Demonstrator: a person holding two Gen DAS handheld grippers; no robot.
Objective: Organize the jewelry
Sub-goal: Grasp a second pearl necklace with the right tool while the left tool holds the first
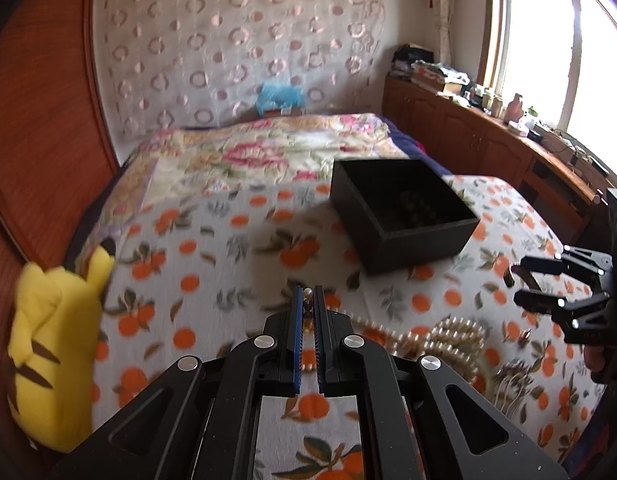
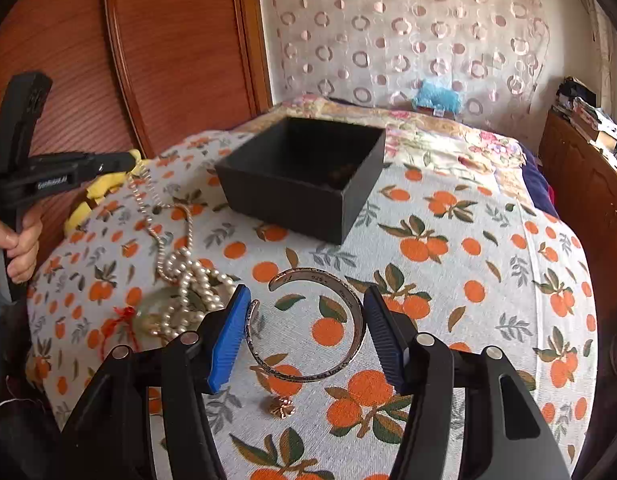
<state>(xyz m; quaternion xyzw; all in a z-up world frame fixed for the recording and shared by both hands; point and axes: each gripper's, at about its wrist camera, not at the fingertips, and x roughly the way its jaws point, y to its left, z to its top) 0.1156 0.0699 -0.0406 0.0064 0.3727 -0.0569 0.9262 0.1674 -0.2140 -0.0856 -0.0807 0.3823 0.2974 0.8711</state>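
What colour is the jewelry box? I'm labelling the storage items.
Black, inside and out. The box shows best in the right wrist view.

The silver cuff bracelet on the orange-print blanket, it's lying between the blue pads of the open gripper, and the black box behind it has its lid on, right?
Not quite: the black box has no lid; it stands open, as the right wrist view shows. The rest holds: the silver cuff bracelet lies on the orange-print blanket between the blue pads of the open right gripper.

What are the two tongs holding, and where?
Left tongs pinch the pearl necklace by one end of its strand. Right tongs are open around the bangle, holding nothing.
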